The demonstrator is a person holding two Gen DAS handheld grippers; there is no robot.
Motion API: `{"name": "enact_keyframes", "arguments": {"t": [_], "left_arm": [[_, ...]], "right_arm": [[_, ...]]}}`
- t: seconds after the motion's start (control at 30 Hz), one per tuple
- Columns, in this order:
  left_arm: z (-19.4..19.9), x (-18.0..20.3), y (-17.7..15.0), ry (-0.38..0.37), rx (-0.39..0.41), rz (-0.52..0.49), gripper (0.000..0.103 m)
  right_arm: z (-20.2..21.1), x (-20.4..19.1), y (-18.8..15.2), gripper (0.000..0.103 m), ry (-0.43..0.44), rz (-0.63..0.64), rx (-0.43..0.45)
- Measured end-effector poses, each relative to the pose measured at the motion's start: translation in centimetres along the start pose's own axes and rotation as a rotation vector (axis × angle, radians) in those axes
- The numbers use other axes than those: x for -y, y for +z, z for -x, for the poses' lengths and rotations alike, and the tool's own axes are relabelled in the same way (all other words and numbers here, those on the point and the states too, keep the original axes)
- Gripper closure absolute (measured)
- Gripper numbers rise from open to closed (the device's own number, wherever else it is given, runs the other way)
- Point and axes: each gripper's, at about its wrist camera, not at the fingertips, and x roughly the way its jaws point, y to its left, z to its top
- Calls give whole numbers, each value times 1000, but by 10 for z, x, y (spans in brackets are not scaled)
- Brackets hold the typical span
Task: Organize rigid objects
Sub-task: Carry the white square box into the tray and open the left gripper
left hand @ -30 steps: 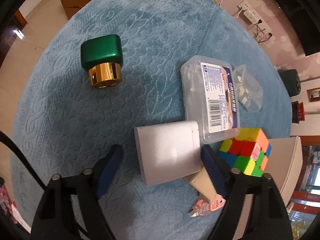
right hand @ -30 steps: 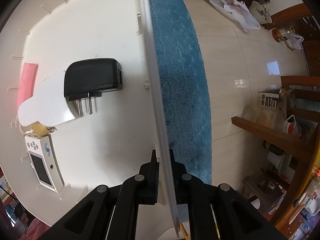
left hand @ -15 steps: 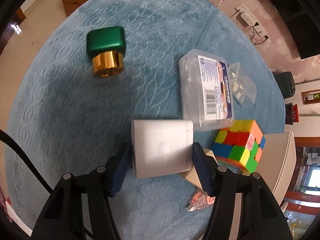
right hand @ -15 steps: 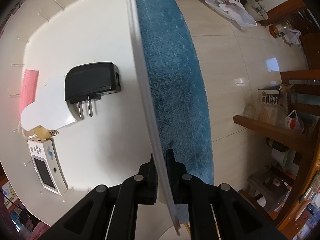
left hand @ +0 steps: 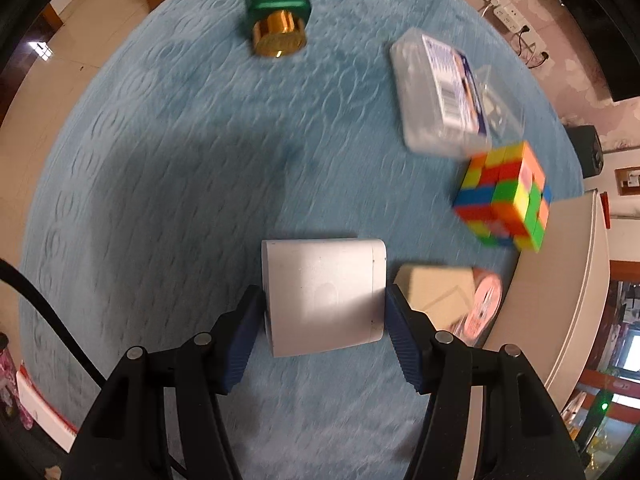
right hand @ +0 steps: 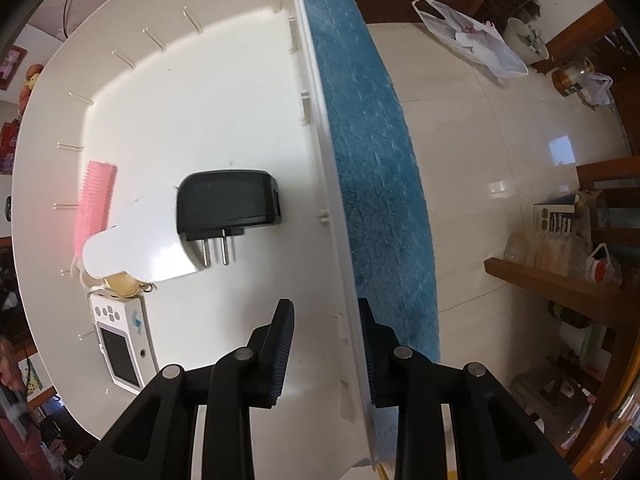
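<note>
My left gripper (left hand: 324, 312) is shut on a white rounded box (left hand: 323, 294), held just above the blue tablecloth (left hand: 160, 184). Beside it lie a tan block (left hand: 434, 294) with a pink tag, a colourful puzzle cube (left hand: 506, 196), a clear plastic case (left hand: 434, 92) and a green-and-gold cap (left hand: 277, 16). My right gripper (right hand: 326, 322) straddles the rim of a white bin (right hand: 324, 184); its jaws are opening, and the left pad stands off the rim. Inside the bin lie a black plug adapter (right hand: 228, 204), a white flat piece (right hand: 136, 240), a pink comb (right hand: 94, 204) and a small white device (right hand: 122, 344).
The white bin's edge (left hand: 560, 288) shows at the right of the left wrist view. Past the cloth's edge is tiled floor (right hand: 500, 128), with a plastic bag (right hand: 472, 36), wooden shelves (right hand: 560, 280) and a power strip (left hand: 508, 12) by the wall.
My left gripper closed on the white box and carried it away from the clear case and cube. My right gripper's jaws let go of the bin rim and spread apart.
</note>
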Motion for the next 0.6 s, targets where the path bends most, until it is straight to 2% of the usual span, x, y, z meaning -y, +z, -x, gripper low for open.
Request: {"name": "enact_keyframes", "arguments": {"t": [0.4, 0.6], "left_arm": [[2, -3, -64, 39, -56, -32, 39], [2, -2, -93, 64, -89, -24, 39]], "right_arm": [[-1, 1, -3, 73, 22, 47, 25], [-1, 2, -6, 85, 4, 85, 48]]}}
